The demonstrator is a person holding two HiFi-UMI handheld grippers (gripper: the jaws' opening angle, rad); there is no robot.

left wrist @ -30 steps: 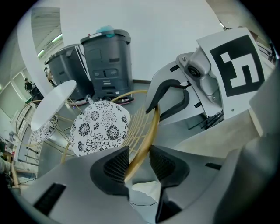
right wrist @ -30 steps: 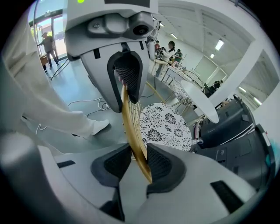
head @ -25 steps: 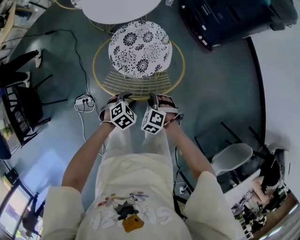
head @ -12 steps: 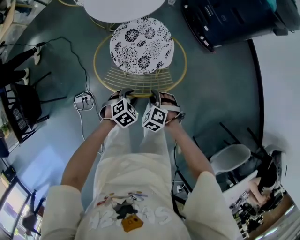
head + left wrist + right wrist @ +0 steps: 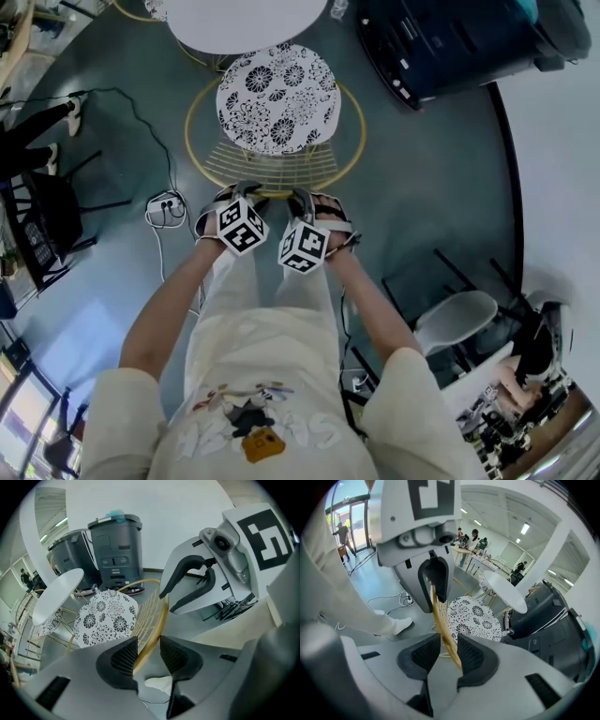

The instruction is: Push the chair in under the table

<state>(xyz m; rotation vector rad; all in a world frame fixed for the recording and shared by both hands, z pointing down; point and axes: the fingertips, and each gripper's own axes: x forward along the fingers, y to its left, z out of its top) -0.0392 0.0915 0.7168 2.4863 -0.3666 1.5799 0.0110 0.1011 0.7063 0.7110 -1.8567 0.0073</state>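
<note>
The chair has a gold wire frame and a round black-and-white floral seat. It stands right in front of the white round table, the seat's far edge at the tabletop's edge. Both grippers are at the chair's back rim, side by side. My left gripper has the gold rim between its jaws, lying against the left pad with a gap on the other side. My right gripper also straddles the rim, which rests on its right pad.
A power strip with cables lies on the floor left of the chair. Dark grey machines stand at the upper right. A white chair is at the lower right and a black chair frame at the left.
Both grippers keep their place on the chair's back rim. Only the head view has shifted a little, so that more of the table shows.
</note>
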